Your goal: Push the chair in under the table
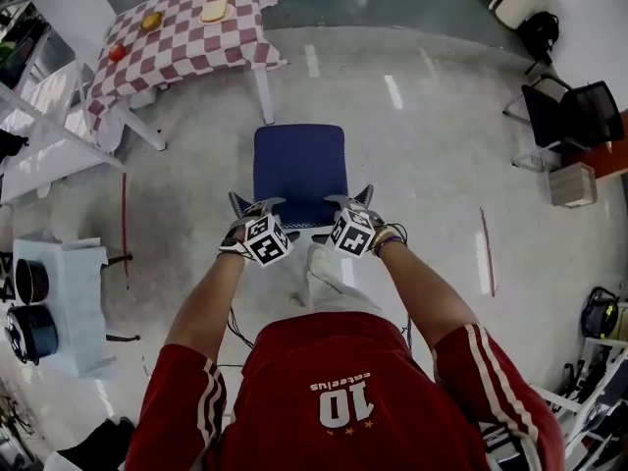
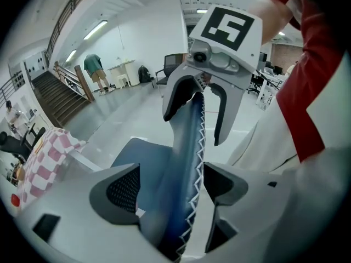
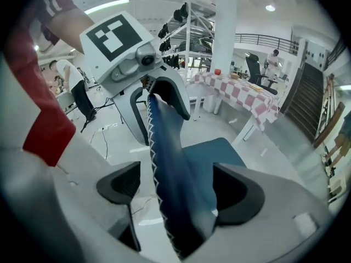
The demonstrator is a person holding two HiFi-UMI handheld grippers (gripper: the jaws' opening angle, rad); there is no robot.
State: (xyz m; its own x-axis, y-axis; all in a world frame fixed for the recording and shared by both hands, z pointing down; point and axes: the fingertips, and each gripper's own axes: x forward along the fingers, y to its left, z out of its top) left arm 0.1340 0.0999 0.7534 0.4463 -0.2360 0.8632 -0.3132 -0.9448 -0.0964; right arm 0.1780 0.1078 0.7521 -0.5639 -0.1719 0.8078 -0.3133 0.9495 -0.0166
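A blue chair stands a short way in front of the table, its seat [image 1: 299,165] facing the table [image 1: 186,45], which wears a red-and-white checked cloth. Both grippers straddle the top of the chair's backrest [image 2: 186,141]. My left gripper [image 1: 257,204] holds its left end, and my right gripper [image 1: 350,199] holds its right end. In the left gripper view the stitched backrest fills the gap between the jaws of the left gripper [image 2: 171,182]. The right gripper view shows the same for the right gripper [image 3: 176,188] and backrest [image 3: 164,147]. The chair's legs are hidden.
On the table lie bread [image 1: 214,11] and two fruits. A white rack [image 1: 39,135] stands at the left. Below it sits a pale stand with dark pots [image 1: 34,307]. A black office chair [image 1: 574,116] and a box [image 1: 572,184] are at the right. Red tape lines mark the floor.
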